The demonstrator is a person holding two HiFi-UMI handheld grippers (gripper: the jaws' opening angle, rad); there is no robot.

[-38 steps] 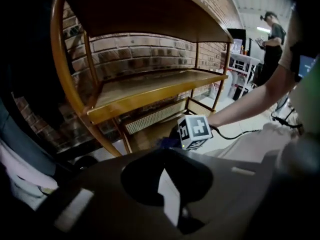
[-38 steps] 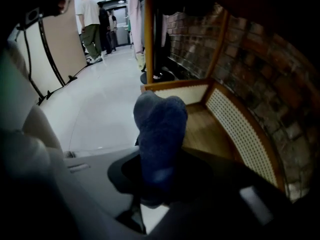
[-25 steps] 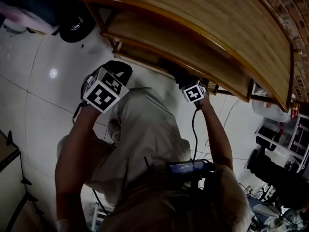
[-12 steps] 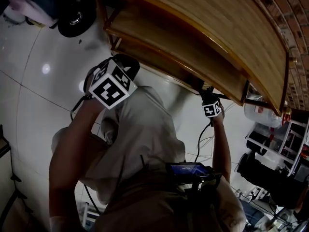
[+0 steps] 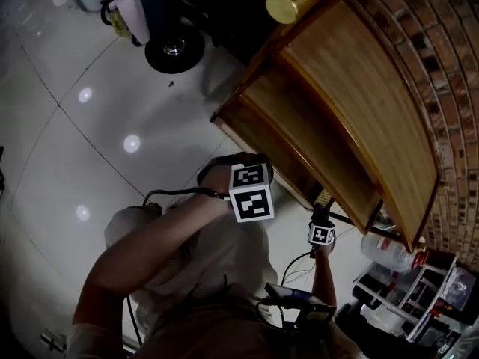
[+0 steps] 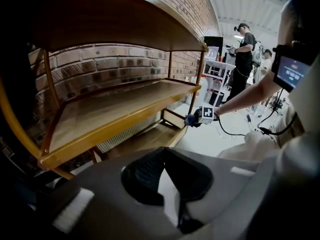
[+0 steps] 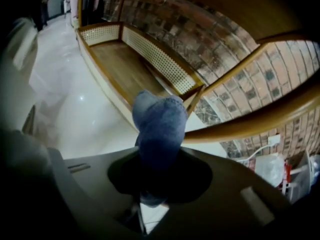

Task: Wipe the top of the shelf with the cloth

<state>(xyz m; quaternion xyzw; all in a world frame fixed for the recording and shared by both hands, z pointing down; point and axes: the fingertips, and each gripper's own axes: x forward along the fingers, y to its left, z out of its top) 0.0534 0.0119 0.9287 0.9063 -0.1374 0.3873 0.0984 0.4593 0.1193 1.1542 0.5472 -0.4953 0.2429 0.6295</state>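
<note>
The wooden shelf's top board runs along the brick wall at the right of the head view; its middle tier fills the left gripper view. My right gripper is low beside the shelf's right end, shut on a bunched blue cloth that sticks out past the jaws, above the bottom tier with cane backing. The left gripper view also catches that gripper with the cloth. My left gripper hangs in front of the shelf, its jaws slightly open and holding nothing.
A brick wall backs the shelf. A wheeled chair base stands on the white tiled floor to the far left. A white rack and a plastic bottle sit past the shelf's right end. People stand farther off.
The head view has swung, so the shelf now lies at the right. My left gripper moved toward the middle. My right gripper moved along the shelf front toward its right end, cloth still held.
</note>
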